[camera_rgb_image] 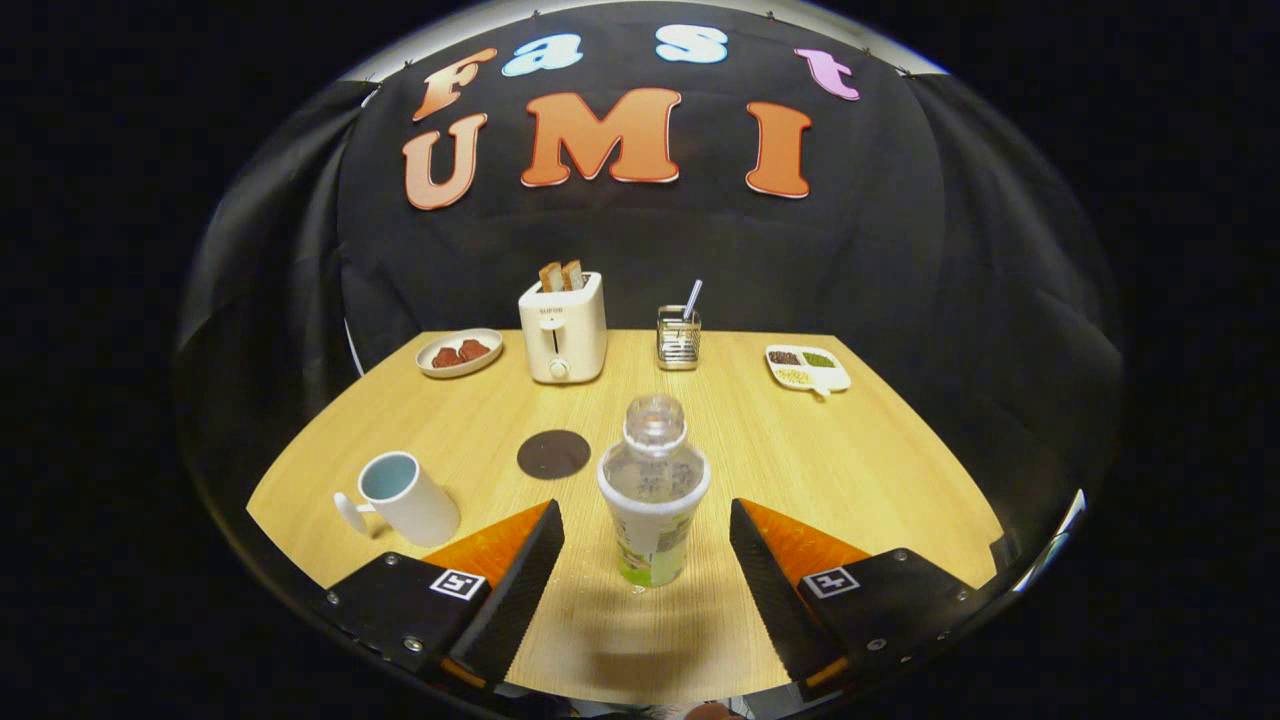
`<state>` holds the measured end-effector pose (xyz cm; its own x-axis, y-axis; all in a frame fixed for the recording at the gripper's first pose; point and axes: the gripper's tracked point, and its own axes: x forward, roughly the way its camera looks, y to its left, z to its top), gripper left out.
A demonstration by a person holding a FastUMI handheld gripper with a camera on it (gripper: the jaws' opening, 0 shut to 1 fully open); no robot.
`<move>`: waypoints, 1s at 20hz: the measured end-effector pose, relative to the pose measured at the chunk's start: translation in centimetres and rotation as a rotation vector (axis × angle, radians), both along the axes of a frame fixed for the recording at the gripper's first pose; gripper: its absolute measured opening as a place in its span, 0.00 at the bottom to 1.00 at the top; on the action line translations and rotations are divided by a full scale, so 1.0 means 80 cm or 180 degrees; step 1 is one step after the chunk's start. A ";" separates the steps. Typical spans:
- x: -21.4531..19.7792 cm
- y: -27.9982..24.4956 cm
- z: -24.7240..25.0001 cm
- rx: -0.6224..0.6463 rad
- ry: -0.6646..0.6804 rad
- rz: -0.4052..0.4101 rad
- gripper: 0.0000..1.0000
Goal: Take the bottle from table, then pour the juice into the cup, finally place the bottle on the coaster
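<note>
Hand-held gripper hovers low over the surface, fingers spread wide, the bottle standing untouched between them.

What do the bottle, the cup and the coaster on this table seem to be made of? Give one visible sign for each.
Bottle, standing between the open fingers: likely clear plastic; see-through, with a printed wrap. Cup: probably glazed ceramic; smooth white, opaque wall. Coaster: a matte dark disc, perhaps leather or rubber; unclear.
</note>
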<state>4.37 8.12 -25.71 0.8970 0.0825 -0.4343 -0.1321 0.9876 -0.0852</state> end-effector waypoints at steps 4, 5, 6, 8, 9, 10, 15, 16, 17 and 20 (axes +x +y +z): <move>0.015 -0.001 -0.041 0.0049 0.0151 -0.0104 0.99; 0.020 -0.002 -0.048 0.0070 0.0170 -0.0137 1.00; 0.025 -0.003 -0.051 0.0107 0.0182 -0.0175 0.99; 0.034 -0.001 -0.055 0.0204 0.0189 -0.0208 0.99; 0.039 -0.002 -0.057 0.0219 0.0187 -0.0232 0.99; 0.042 -0.002 -0.060 0.0215 0.0198 -0.0250 0.99; 0.050 -0.003 -0.061 0.0196 0.0272 -0.0356 0.74; 0.050 -0.001 -0.062 0.0184 0.0309 -0.0357 0.63; 0.048 0.001 -0.058 0.0154 0.0317 -0.0367 0.62; 0.044 0.011 -0.032 -0.0097 0.0278 -0.0304 0.57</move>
<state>7.90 9.02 -28.26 0.8588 -0.0160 -0.5121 -0.0458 0.9931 -0.1077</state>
